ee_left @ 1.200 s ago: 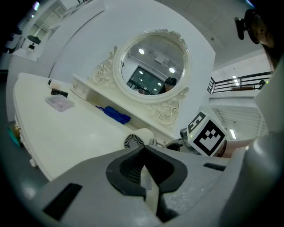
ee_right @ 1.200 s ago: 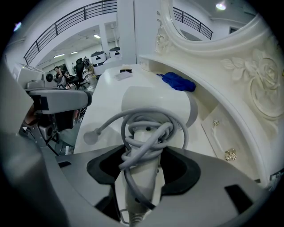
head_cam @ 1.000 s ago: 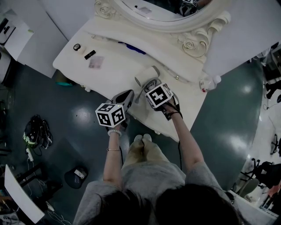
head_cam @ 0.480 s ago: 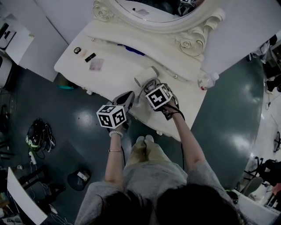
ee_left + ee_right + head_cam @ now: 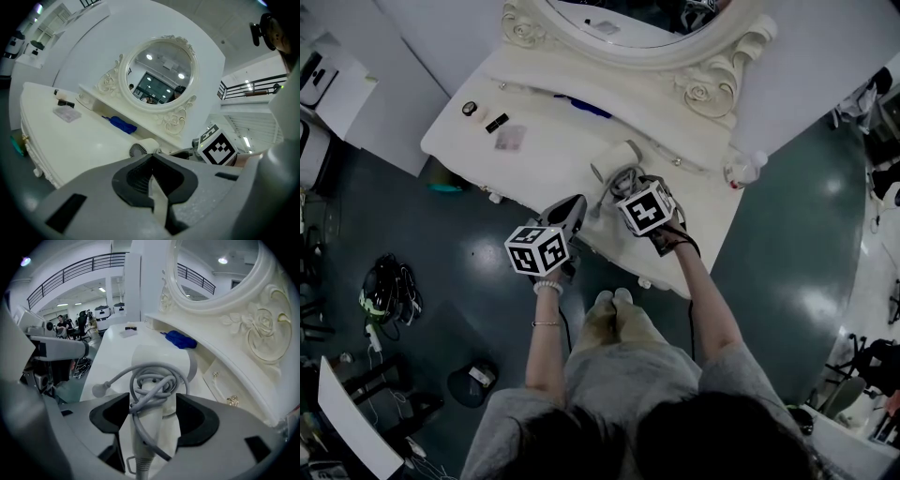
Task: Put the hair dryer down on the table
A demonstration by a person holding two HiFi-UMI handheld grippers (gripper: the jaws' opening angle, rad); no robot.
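Note:
The white hair dryer (image 5: 617, 159) lies on the white vanity table (image 5: 544, 155) near its front edge, barrel pointing away from me. Its grey cord (image 5: 154, 383) is coiled round the handle, and the plug (image 5: 97, 390) rests on the table. My right gripper (image 5: 630, 186) straddles the handle. In the right gripper view its jaws (image 5: 152, 416) stand wide, with a gap on both sides of the hair dryer (image 5: 161, 363). My left gripper (image 5: 570, 212) hovers at the table's front edge, left of the dryer (image 5: 140, 149), shut and holding nothing (image 5: 152, 180).
An ornate round mirror (image 5: 628, 37) rises behind the table. A blue item (image 5: 586, 106) lies on the shelf below it. A clear box (image 5: 508, 138) and small black items (image 5: 497, 122) sit far left, and a bottle (image 5: 745, 171) stands at the right edge. Cables (image 5: 384, 291) lie on the floor.
The right gripper has drawn back slightly towards me along the handle. The hair dryer stays lying on the table. The left gripper has hardly moved.

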